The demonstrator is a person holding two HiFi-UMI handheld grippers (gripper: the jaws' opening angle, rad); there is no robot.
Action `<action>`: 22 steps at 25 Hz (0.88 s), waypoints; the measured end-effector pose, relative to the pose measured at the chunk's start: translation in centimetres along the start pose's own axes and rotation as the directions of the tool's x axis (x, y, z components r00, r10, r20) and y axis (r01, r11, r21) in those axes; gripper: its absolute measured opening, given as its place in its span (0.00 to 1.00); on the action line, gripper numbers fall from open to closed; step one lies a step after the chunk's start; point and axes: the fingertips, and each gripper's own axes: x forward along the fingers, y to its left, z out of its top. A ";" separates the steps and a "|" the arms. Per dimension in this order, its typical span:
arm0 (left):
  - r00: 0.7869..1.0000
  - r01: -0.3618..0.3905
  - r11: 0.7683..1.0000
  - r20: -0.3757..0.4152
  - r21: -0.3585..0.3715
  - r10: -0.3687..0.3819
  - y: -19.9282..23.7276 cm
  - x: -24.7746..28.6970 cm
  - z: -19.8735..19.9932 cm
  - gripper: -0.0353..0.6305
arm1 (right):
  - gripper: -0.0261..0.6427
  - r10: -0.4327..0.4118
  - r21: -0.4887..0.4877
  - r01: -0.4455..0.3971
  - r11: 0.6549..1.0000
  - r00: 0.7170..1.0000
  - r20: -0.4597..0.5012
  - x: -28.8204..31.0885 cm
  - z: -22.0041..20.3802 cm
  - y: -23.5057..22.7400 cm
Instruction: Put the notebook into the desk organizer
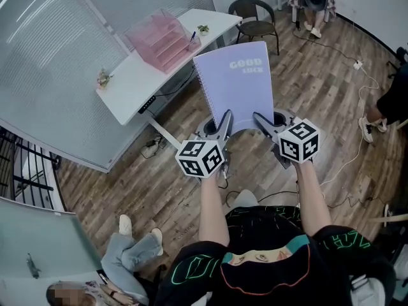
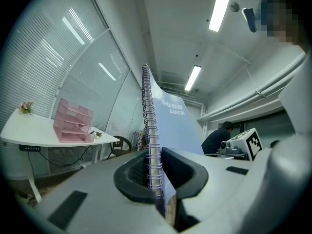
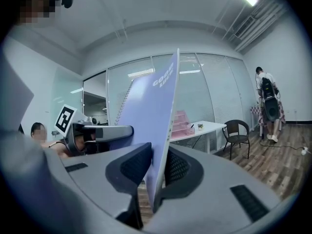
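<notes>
Wood floor (image 1: 127, 183), white desk (image 1: 127, 85) with pink organizer (image 1: 162, 40), left gripper (image 2: 155, 174) and right gripper (image 3: 156, 172) fingers clamping notebook (image 1: 239, 88)

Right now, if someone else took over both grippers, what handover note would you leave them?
Left gripper: shut on the notebook at its spiral edge.
Right gripper: shut on its opposite, open edge.
Notebook: held upright in the air over the floor, short of the white desk.
Desk organizer: pink, on that desk, notebook not in it.
Done: notebook lifted. Left: carry it over, slot it in, release.
</notes>
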 end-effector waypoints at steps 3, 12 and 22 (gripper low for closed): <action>1.000 0.001 1.000 0.000 0.015 -0.001 -0.1 0.0 0.1 0.11 | 0.11 0.001 0.008 -0.001 1.000 1.000 0.010 0.0 0.1 -0.1; 0.999 0.032 0.999 -0.009 0.027 -0.032 2.9 3.3 1.0 0.11 | 0.11 -0.010 0.018 0.010 1.000 1.000 0.016 3.5 0.7 -3.0; 0.992 0.122 0.992 -0.039 -0.016 -0.123 8.5 13.0 -0.1 0.11 | 0.12 -0.108 0.052 0.109 0.993 0.994 -0.021 9.2 0.1 -12.0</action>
